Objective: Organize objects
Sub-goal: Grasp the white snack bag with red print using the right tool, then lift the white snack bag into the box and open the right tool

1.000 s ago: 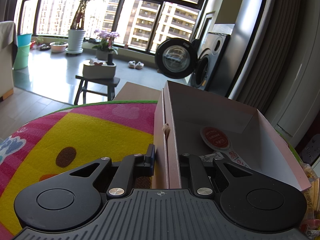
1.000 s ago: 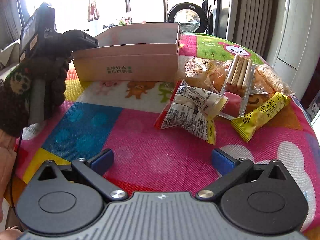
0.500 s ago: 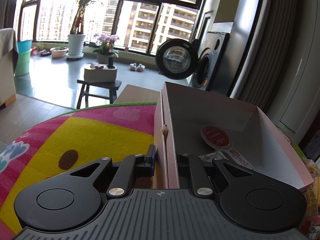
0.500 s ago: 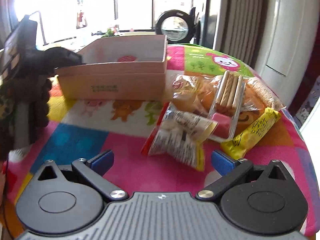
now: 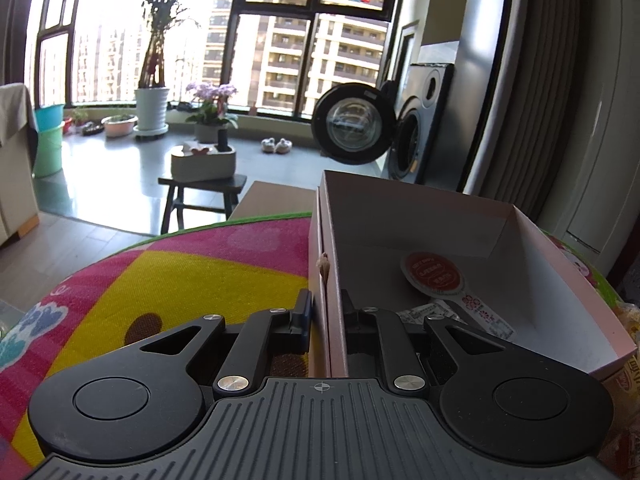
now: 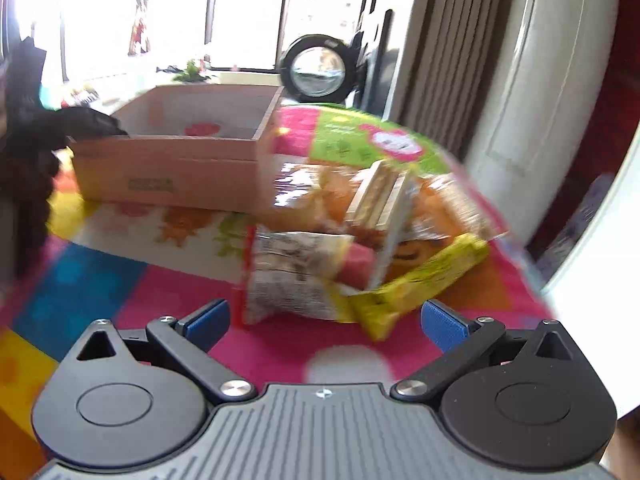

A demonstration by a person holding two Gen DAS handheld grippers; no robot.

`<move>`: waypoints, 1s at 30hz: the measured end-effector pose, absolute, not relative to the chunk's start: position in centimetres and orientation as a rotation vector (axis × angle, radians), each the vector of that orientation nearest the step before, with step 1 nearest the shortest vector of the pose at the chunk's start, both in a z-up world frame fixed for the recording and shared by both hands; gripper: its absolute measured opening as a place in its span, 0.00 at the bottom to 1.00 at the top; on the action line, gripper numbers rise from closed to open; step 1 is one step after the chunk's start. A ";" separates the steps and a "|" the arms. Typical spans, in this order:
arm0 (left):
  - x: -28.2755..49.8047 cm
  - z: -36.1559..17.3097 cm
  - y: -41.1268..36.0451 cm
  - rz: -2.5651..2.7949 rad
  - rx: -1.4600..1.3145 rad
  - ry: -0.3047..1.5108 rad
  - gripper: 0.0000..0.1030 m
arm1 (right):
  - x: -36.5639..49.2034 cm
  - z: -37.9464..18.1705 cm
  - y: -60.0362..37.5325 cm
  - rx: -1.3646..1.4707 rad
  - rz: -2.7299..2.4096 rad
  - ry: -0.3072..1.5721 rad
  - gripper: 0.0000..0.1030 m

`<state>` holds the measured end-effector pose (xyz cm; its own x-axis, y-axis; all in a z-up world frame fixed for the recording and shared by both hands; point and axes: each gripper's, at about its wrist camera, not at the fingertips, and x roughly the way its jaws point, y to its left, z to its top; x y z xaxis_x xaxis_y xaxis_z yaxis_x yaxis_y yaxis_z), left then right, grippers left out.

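One open pink cardboard box (image 5: 532,280), set on a round table under a bright patchwork cloth (image 5: 192,276); its near wall is pinched between the closed-in fingers of the left gripper (image 5: 326,312), one finger outside the wall, the other inside the box. Contents of box: one round red-labelled packet (image 5: 434,274) lying flat on the floor of the box, with printed wrappers (image 5: 480,314) just beside it, nearer the gripper.

Several snacks, heaped on the cloth to the right of the box, seen blurred from the right wrist: one yellow bar (image 6: 420,284), one white printed packet with red edge (image 6: 292,276), one clear tray of pale biscuit sticks (image 6: 380,196), and orange-toned bags (image 6: 316,196) touching the box corner. Exact overlaps in the heap cannot be told through the blur.

Right gripper (image 6: 326,318): fingers spread wide, blue pads showing, nothing between them, low over the cloth just short of the heap.

Surroundings: front-loading washing machine with open round door (image 5: 354,130), dark stool bearing a white planter (image 5: 202,164), potted plants and tall windows.
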<state>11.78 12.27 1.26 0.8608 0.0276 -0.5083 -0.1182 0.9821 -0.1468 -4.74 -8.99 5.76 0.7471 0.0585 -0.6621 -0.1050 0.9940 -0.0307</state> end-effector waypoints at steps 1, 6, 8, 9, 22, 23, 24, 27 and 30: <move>11.8 1.3 12.1 0.078 -0.166 0.527 0.15 | -4.2 5.6 -8.7 -0.044 0.104 0.728 0.95; 11.8 1.3 11.9 0.079 -0.147 0.524 0.15 | -1.4 4.5 -6.8 -0.088 0.109 0.730 0.66; 11.8 1.4 11.8 0.080 -0.144 0.524 0.15 | -1.0 4.3 -5.6 -0.133 0.132 0.723 0.54; 11.8 1.4 11.8 0.080 -0.142 0.524 0.15 | -1.0 4.2 -5.2 -0.146 0.156 0.721 0.50; 11.7 1.4 11.8 0.080 -0.142 0.523 0.15 | -9.1 4.5 -6.1 -0.465 0.243 0.679 0.67; 11.7 1.4 11.8 0.080 -0.142 0.523 0.15 | -9.2 4.5 -6.3 -0.479 0.213 0.677 0.67; 11.7 1.4 11.8 0.080 -0.143 0.523 0.15 | -9.3 4.7 -6.5 -0.484 0.188 0.677 0.68; 11.8 1.4 11.9 0.079 -0.145 0.523 0.15 | -9.0 5.6 -7.7 -0.356 0.214 0.715 0.75; 11.8 1.4 12.0 0.077 -0.151 0.525 0.15 | -8.2 6.8 -9.0 -0.150 0.304 0.761 0.84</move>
